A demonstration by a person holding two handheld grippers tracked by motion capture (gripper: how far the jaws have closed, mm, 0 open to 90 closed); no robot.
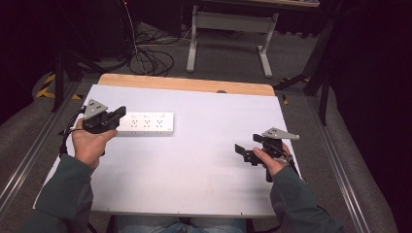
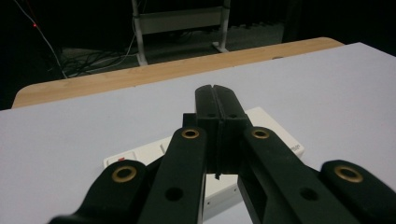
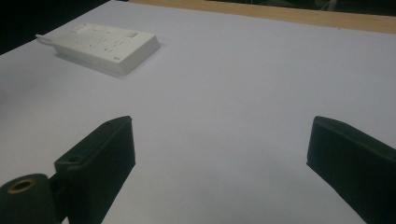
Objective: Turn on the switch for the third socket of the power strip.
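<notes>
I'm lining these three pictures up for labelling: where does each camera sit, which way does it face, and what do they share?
High view: above the person's side, looking forward and down on the table; both forearms, left gripper, right gripper.
Left gripper view: on that gripper, along its shut jaws, over the power strip.
Right gripper view: along its open jaws, across the table.
Shared: the power strip shows in all three.
</notes>
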